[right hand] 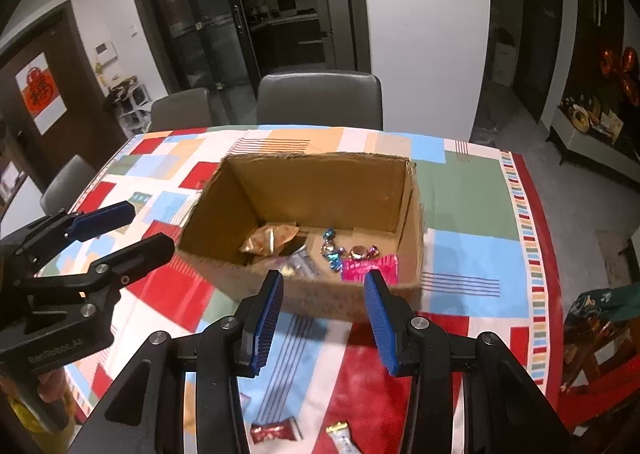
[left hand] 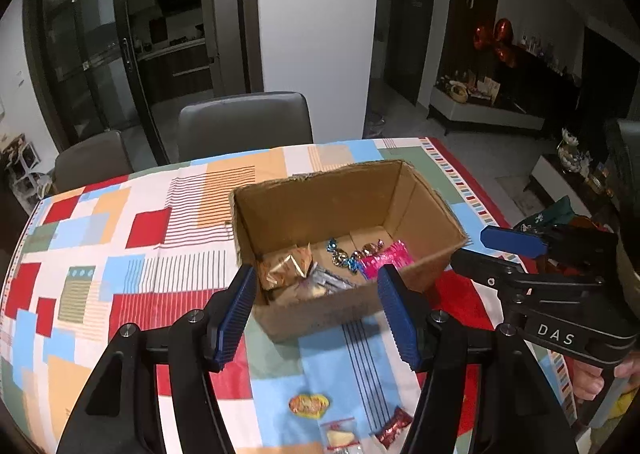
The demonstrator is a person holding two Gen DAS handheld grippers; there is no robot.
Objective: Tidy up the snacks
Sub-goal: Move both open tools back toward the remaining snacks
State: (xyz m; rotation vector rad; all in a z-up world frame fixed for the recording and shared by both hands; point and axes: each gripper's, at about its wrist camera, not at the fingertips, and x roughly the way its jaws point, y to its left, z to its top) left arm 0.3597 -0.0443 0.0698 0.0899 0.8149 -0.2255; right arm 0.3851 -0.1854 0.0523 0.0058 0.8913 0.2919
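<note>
An open cardboard box stands on the patchwork tablecloth. Inside lie a gold packet, a pink packet and several foil candies. My left gripper hovers open before the box's near wall, nothing between its blue pads. My right gripper is open too, beside it on the right, also empty. Loose on the cloth near me: an orange-yellow snack, a red candy, a clear packet and a gold-white bar.
Grey chairs stand at the table's far side. The table's right edge with its red border drops to the floor. A green bag rests on a seat at the right. A person's hand holds the right gripper.
</note>
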